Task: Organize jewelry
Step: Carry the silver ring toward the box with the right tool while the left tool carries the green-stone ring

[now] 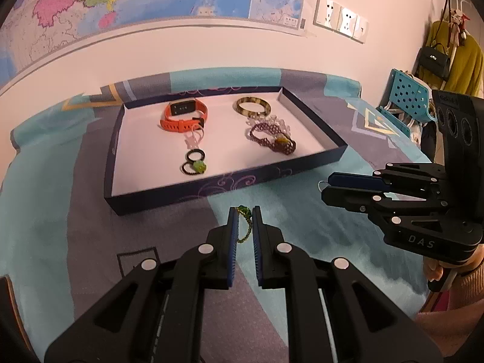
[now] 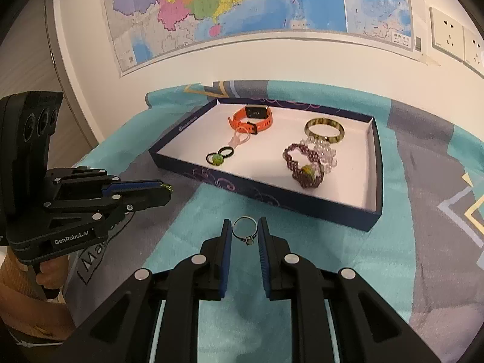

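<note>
Both tongs loaded: left tongs (image 1: 244, 222) clamp a green beaded chain (image 1: 244, 227), right tongs (image 2: 244, 232) clamp a ring (image 2: 245, 230).
I'd carry each over the tray (image 2: 266, 195) rim at twelve o'clock, lowering before letting go.

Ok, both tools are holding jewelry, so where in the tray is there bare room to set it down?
Tray: bare floor along the near wall, also the middle lane between the hair ties and the purple bracelet. Crowded: the clear bead bracelet touches the purple one and the bangle; the orange watch fills the far left.
</note>
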Available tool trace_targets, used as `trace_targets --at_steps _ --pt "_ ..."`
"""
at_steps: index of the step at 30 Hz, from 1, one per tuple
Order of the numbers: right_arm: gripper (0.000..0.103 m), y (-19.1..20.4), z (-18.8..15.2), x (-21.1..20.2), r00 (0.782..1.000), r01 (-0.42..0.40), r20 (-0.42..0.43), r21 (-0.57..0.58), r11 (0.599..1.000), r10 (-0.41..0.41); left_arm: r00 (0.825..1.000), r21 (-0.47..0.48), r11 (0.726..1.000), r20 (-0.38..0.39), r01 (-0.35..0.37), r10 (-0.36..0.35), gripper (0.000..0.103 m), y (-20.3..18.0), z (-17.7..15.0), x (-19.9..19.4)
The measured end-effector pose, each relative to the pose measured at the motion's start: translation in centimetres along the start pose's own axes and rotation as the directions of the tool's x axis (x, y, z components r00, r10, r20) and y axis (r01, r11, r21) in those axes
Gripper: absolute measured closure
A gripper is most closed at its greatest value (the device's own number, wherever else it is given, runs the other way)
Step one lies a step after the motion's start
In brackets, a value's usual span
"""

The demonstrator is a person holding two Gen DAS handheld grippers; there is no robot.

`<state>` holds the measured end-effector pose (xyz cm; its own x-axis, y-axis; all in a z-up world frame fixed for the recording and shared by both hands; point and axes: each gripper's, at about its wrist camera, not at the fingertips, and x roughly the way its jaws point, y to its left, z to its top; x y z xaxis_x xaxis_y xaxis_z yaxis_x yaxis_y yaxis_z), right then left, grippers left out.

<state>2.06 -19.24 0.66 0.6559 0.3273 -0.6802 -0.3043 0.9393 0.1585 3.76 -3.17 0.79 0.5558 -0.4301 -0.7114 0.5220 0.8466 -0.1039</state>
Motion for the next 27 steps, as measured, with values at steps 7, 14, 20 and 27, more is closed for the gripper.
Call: trace_targets --at_steps 7,14,20,27 --pt "0.087 -0.2 1.1 0.0 1.000 0.011 0.021 -0.008 1.000 -0.010 1.000 -0.005 1.000 0.017 -0.003 0.003 0.093 0.3 0.8 -0.1" --pt "0.088 -0.7 2.0 -0.1 0.999 0.021 0.040 -0.006 1.000 -0.021 0.999 -0.012 1.000 0.033 -0.017 0.017 0.093 0.8 1.5 -0.1" --pt "0.088 -0.9 2.7 -0.1 0.998 0.031 0.056 -0.010 0.999 -0.031 0.999 -0.011 1.000 0.044 -0.026 0.026 0.093 1.0 2.3 0.0" --pt "0.087 -1.5 3.4 0.2 0.997 0.049 0.062 -0.010 0.999 -0.048 0.998 -0.002 1.000 0.056 -0.031 0.031 0.093 1.1 3.2 0.2"
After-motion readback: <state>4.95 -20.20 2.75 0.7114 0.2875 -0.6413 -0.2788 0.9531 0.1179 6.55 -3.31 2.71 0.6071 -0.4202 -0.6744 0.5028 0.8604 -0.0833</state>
